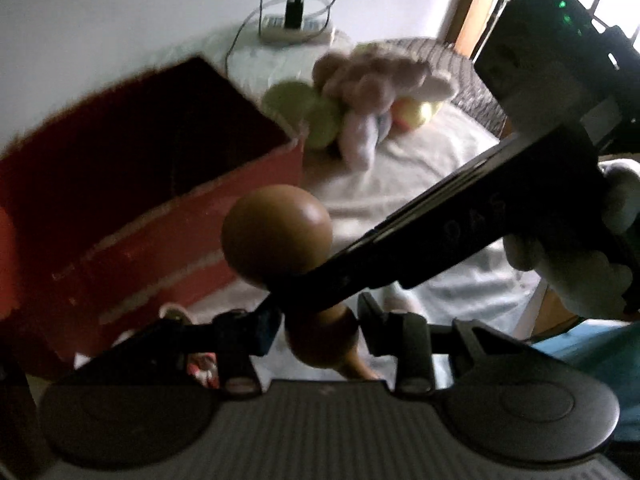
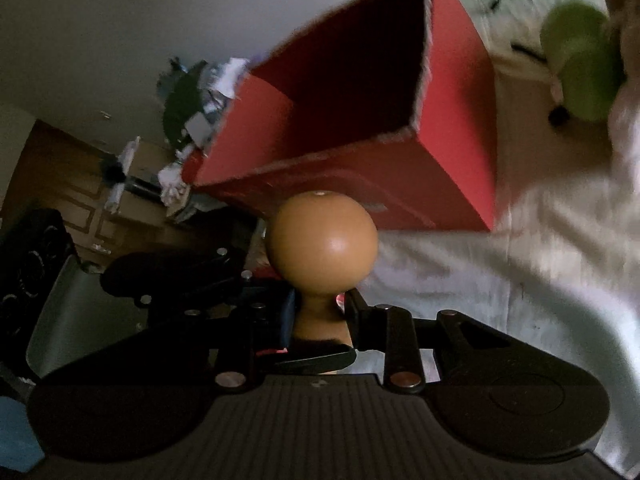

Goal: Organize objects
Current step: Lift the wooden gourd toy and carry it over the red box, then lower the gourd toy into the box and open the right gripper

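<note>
A brown wooden gourd (image 1: pixel 276 232) is held up in front of an open red box (image 1: pixel 160 184). My left gripper (image 1: pixel 320 322) is shut on the gourd's lower bulb. My right gripper (image 1: pixel 298 282) reaches in from the right, held by a gloved hand (image 1: pixel 580 268), and clamps the gourd's neck. In the right wrist view the gourd (image 2: pixel 322 240) stands upright in the right gripper (image 2: pixel 320 310). The left gripper's black body (image 2: pixel 180 276) sits just to its left. The red box (image 2: pixel 452 128) lies behind, its opening dark.
A white cloth (image 1: pixel 420 168) covers the table. Behind the box lie two green balls (image 1: pixel 304 108), a pinkish plush toy (image 1: pixel 372 80) and an apple (image 1: pixel 412 112). A power strip (image 1: pixel 296 32) with a charger sits at the back. Room clutter (image 2: pixel 188 100) fills the left.
</note>
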Demonstrator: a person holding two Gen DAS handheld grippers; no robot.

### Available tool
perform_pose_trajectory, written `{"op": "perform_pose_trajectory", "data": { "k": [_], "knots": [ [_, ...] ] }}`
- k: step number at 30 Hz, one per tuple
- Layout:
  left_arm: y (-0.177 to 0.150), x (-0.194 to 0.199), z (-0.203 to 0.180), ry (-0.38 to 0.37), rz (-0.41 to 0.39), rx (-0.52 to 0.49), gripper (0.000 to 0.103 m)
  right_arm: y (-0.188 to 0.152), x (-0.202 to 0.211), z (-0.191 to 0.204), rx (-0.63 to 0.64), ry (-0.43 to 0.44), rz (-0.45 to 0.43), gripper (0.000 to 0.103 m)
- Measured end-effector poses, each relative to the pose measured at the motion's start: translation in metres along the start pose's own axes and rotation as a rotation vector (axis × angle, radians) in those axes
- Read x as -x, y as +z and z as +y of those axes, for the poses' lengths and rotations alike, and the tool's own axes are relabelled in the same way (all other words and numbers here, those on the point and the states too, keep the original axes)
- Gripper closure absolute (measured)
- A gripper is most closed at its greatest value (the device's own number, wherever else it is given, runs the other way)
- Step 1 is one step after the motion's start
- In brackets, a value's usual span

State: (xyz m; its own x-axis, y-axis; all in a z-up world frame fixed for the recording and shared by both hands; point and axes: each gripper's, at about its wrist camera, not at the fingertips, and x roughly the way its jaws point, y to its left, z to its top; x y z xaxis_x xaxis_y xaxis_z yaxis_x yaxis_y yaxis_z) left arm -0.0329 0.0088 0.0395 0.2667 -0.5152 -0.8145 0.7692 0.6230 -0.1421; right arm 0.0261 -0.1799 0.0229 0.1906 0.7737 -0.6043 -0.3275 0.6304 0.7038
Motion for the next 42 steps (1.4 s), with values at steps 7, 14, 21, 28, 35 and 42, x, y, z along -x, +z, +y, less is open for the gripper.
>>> {"op": "perform_pose_trajectory", "data": {
  "k": [7,14,21,28,35,42],
  "knots": [
    [0.026,0.031,0.003,0.002,-0.129,-0.017,0.067,0.018,0.018,0.029,0.076,0.018,-0.103,0.073],
    [0.051,0.053,0.027,0.066,-0.210,-0.029,0.067,0.056,0.011,0.052,0.138,0.023,-0.181,0.073],
    [0.078,0.026,0.080,0.071,-0.179,0.046,0.067,0.104,-0.022,0.061,0.123,-0.053,-0.153,0.073],
    [0.082,-0.016,0.124,0.066,-0.089,0.131,0.064,0.131,-0.067,0.044,0.059,-0.107,-0.089,0.073],
    [0.084,-0.044,0.152,0.018,-0.023,0.186,0.064,0.143,-0.087,0.025,-0.008,-0.142,-0.054,0.073],
    [0.087,-0.069,0.163,0.006,0.053,0.197,0.061,0.146,-0.102,0.014,-0.053,-0.210,-0.028,0.073]
  ]
}}
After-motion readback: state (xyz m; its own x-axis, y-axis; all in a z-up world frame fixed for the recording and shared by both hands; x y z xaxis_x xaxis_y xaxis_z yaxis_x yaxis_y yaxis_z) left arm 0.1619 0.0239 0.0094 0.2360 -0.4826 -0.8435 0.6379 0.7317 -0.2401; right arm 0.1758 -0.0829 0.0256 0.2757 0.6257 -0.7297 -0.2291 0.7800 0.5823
